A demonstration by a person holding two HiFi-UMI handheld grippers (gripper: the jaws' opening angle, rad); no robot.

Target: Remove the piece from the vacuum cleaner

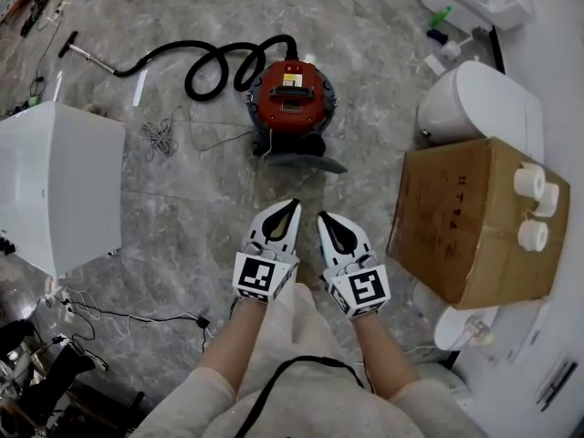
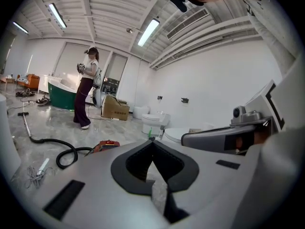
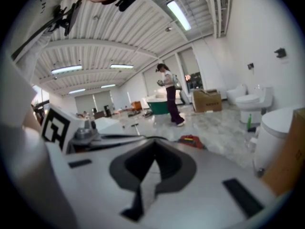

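A red canister vacuum cleaner (image 1: 290,96) stands on the grey marble floor, with a grey floor nozzle (image 1: 306,161) at its near side and a black hose (image 1: 215,66) curling off to the left. My left gripper (image 1: 294,203) and right gripper (image 1: 320,215) hover side by side just short of the nozzle, both shut and holding nothing. From the left gripper view the vacuum cleaner (image 2: 106,146) peeks over the shut jaws, with the hose (image 2: 62,152) to its left. From the right gripper view the red vacuum cleaner (image 3: 191,140) also shows just past the jaw tips.
A cardboard box (image 1: 470,218) with rolls on it stands at the right, beside white toilets (image 1: 479,104). A white cabinet (image 1: 57,182) sits at the left, with cables (image 1: 109,316) on the floor nearby. A person (image 2: 87,88) stands far off in the room.
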